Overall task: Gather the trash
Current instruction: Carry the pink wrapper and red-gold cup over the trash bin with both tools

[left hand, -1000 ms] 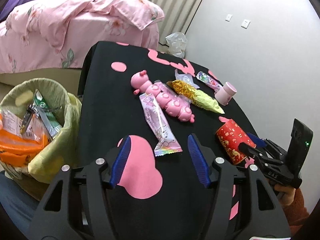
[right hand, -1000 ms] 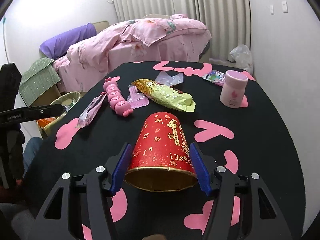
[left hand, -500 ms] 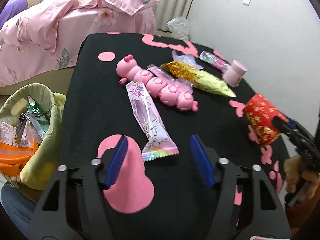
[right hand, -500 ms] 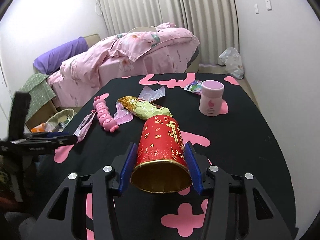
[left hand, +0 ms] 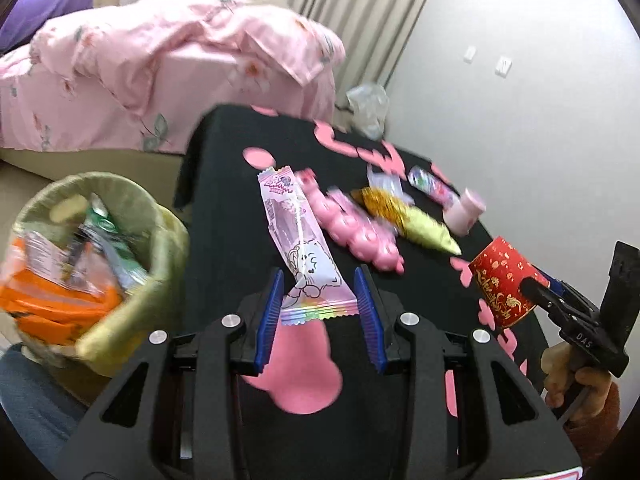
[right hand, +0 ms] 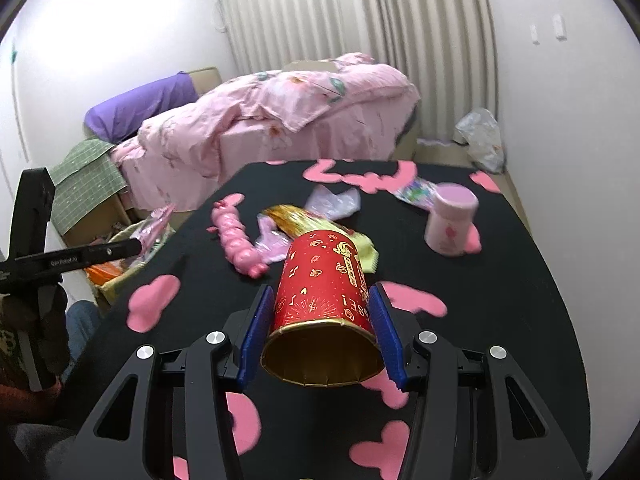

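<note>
Two hand-held grippers, both loaded. Left hand-held gripper (left hand: 318, 312) is clamped on the wrapper (left hand: 298, 240) w/ blue pads at its rainbow-edged end; wrapper stands up off the counter (left hand: 224, 232), tilted away from the camera. Right hand-held gripper (right hand: 320, 336) pinches the red cup (right hand: 326, 292) by its sides, gold mouth facing the camera, cup raised above the counter. Bin (left hand: 132, 216) sits beside the counter's left edge, lined w/ green bag, stuffed w/ orange packets. On the counter: pink toy (right hand: 236, 240), gold bag (left hand: 408, 224), clear plastic scrap (right hand: 334, 202), pink jar (right hand: 450, 222) upright near the far right. Bed (right hand: 280, 116) w/ pink quilt behind.
</note>
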